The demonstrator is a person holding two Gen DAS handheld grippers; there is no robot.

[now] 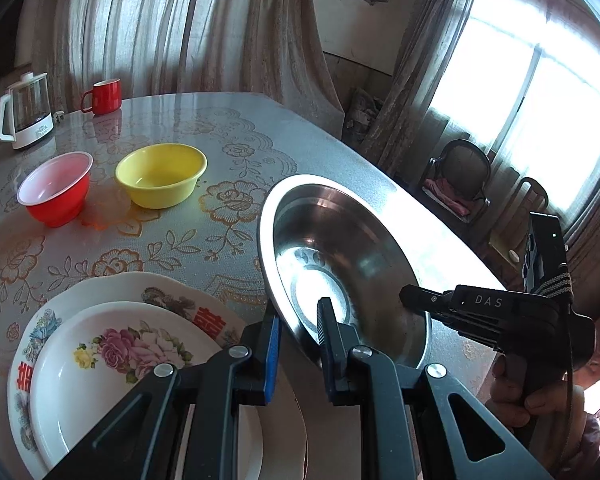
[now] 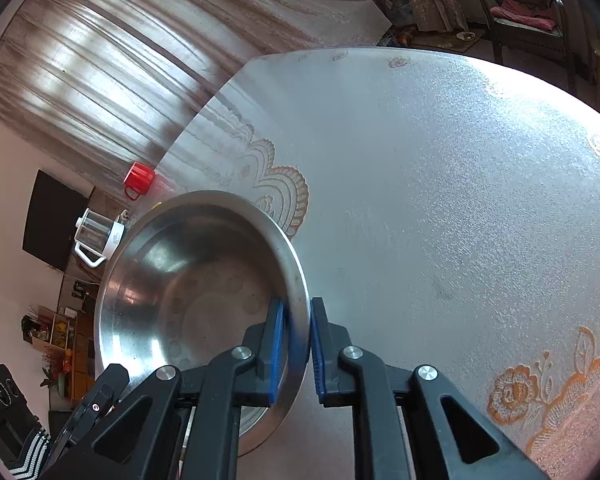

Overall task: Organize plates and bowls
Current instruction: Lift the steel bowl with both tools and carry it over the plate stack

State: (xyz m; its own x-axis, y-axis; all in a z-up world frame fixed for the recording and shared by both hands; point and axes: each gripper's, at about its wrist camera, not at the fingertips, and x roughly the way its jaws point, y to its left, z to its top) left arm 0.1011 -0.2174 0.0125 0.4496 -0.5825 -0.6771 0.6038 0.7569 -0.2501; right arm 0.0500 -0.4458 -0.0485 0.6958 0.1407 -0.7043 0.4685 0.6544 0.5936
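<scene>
both grippers on one stainless steel bowl [image 1: 340, 256], tilted and lifted off the flowered tablecloth [image 1: 188, 240]. left gripper [image 1: 300, 344] clamped across the bowl's near rim, one blue pad outside, the other inside. right gripper [image 2: 298, 344] pinching the rim on the opposite side, pads pressed against the metal. just left of the bowl, a rose-patterned plate [image 1: 112, 364] stacked on a larger decorated plate [image 1: 160, 292]. farther back, a red bowl [image 1: 56, 188] beside a yellow bowl [image 1: 160, 176], apart. at the far edge, a red mug [image 1: 102, 96] near a glass kettle [image 1: 26, 112].
</scene>
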